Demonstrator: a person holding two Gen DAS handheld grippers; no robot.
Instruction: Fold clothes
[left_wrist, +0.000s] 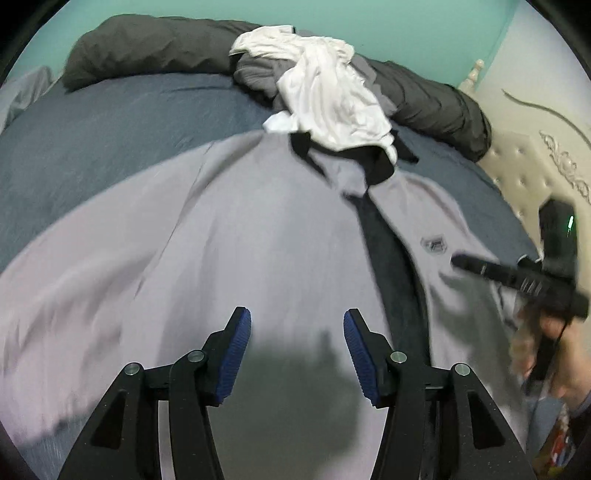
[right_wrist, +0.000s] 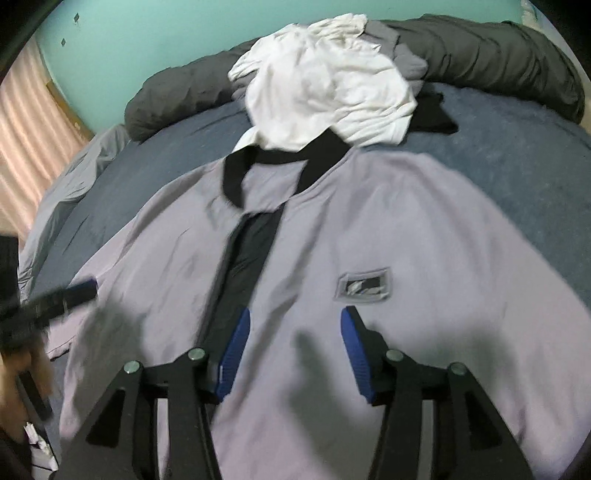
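A light grey jacket (left_wrist: 240, 236) with a black collar and a dark open front strip lies spread flat on the bed; it also shows in the right wrist view (right_wrist: 388, 221), with a small chest badge (right_wrist: 364, 286). My left gripper (left_wrist: 297, 325) is open and empty, just above the jacket's left half. My right gripper (right_wrist: 294, 325) is open and empty above the jacket's chest, below the badge. The right gripper shows blurred at the right edge of the left wrist view (left_wrist: 458, 261). The left gripper shows blurred at the left of the right wrist view (right_wrist: 92, 286).
A crumpled white garment (right_wrist: 328, 85) lies on grey clothes beyond the collar. A dark grey rolled duvet (left_wrist: 155, 48) runs along the far side of the blue bedsheet (left_wrist: 110, 122). A padded cream headboard (left_wrist: 524, 166) stands at right. The teal wall (right_wrist: 147, 40) is behind.
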